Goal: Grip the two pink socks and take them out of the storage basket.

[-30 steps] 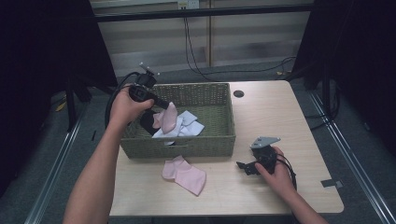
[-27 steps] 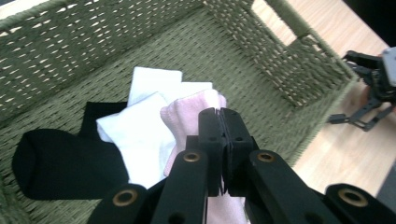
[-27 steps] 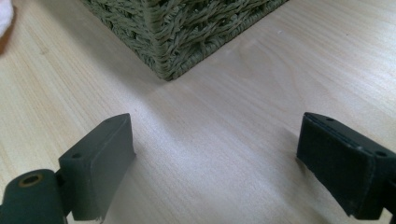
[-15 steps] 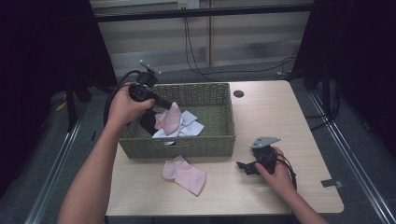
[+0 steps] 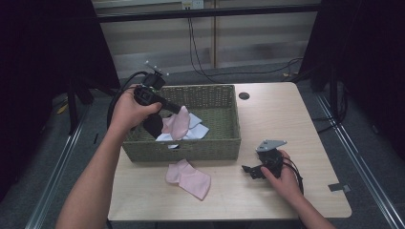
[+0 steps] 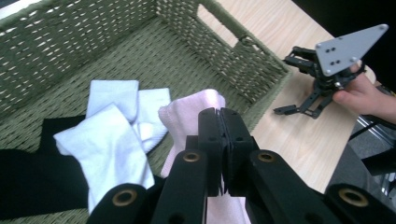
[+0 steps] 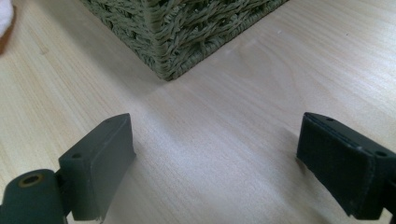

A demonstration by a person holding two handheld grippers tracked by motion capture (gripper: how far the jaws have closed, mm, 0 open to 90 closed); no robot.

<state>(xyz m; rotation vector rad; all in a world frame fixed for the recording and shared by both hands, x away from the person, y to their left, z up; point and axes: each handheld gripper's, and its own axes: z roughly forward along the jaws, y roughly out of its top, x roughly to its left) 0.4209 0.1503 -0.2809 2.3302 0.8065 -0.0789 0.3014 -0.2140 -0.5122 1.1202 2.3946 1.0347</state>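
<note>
lifting slightly, left gripper [image 5: 177,109] still pinches pink sock [image 5: 177,125] above basket [image 5: 224,145].

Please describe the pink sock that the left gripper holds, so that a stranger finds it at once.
Look at the green woven basket on the wooden table. Above its inside, the left gripper pinches a pink sock. The other pink sock lies flat on the table.

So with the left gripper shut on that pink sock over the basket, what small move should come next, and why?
Probably open the left gripper and let the pink sock drop. It already hangs inside the woven basket, over the white socks. A second pink sock lies on the table, and the right gripper rests open nearby.
</note>
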